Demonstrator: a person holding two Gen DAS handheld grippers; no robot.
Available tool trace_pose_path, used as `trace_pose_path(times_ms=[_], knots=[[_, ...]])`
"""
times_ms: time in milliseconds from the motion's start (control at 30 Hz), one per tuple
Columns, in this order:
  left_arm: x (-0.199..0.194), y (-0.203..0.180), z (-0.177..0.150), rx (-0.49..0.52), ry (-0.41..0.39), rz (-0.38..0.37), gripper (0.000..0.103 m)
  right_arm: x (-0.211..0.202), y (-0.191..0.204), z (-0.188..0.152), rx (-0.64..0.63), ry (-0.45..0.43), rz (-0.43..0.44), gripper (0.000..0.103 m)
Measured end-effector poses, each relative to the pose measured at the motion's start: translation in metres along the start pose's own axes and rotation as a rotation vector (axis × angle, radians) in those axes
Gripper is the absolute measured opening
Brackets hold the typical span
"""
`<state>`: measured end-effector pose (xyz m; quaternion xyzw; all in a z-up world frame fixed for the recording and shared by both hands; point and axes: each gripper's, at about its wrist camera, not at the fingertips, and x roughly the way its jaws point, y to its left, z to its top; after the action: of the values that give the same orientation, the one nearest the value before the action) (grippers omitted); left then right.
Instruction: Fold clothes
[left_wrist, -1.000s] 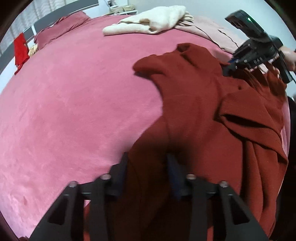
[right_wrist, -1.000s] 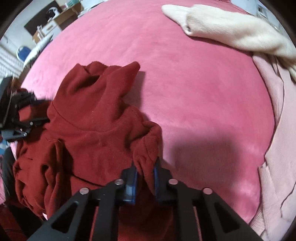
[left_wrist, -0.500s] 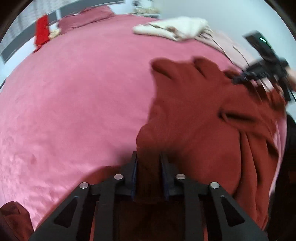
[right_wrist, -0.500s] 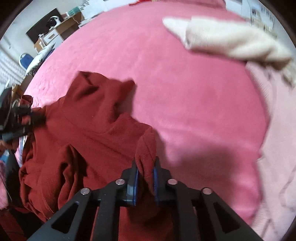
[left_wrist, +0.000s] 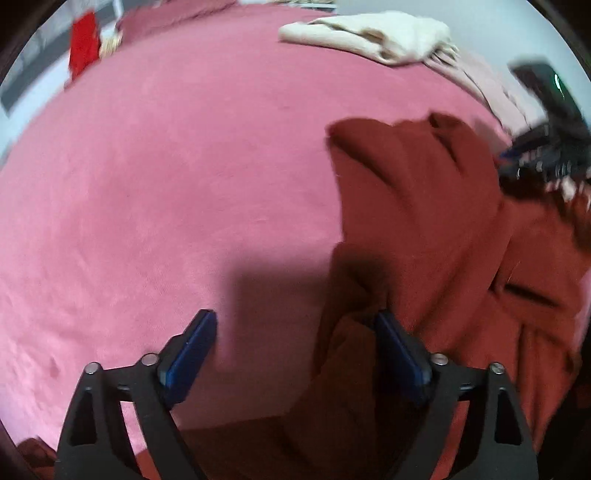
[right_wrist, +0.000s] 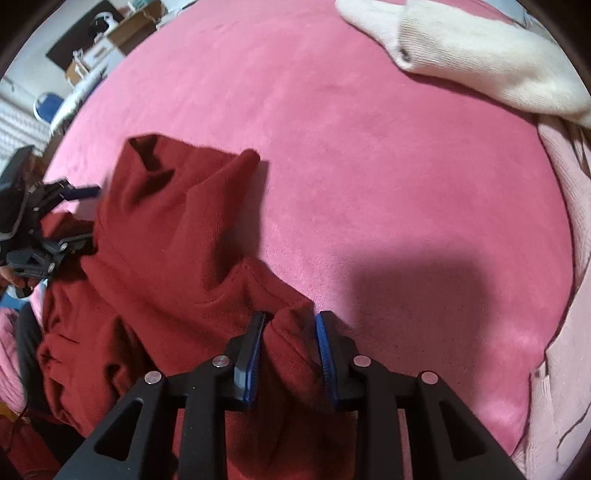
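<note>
A dark red sweater lies bunched on the pink bed cover, its hood end pointing up the bed; it also shows in the right wrist view. My left gripper is open wide, its right finger touching a fold of the sweater, nothing held. My right gripper is partly open with a fold of sweater edge lying loose between the blue pads. The right gripper shows blurred at the sweater's far side in the left wrist view; the left gripper appears at the left of the right wrist view.
A cream knit garment lies at the far end of the bed, also in the left wrist view, with a pale pink garment beside it. A red cloth hangs at the far left. Room furniture stands beyond the bed.
Both grippers were shut on sweater folds; now both have opened and let the fabric go. The left gripper opened wide; the sweater has settled onto the bed.
</note>
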<state>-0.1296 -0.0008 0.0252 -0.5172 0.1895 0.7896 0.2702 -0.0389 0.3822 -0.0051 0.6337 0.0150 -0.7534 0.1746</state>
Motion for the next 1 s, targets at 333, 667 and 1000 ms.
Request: trace_pose_path(times_ms=[333,667,1000], knots=[[-0.056,0.001,-0.018,-0.005,-0.179,0.007,0.013,-0.069,0.022,-0.040,-0.085,-0.192,-0.199,0.005],[-0.155,0.109,0.038,-0.105,-0.395,0.229,0.012,-0.176,0.088,0.057,-0.151,-0.524,-0.263,0.005],[-0.088,0.219,0.041,-0.259,-0.077,0.540,0.074,-0.067,0.122,0.206,0.101,-0.462,-0.190,0.023]])
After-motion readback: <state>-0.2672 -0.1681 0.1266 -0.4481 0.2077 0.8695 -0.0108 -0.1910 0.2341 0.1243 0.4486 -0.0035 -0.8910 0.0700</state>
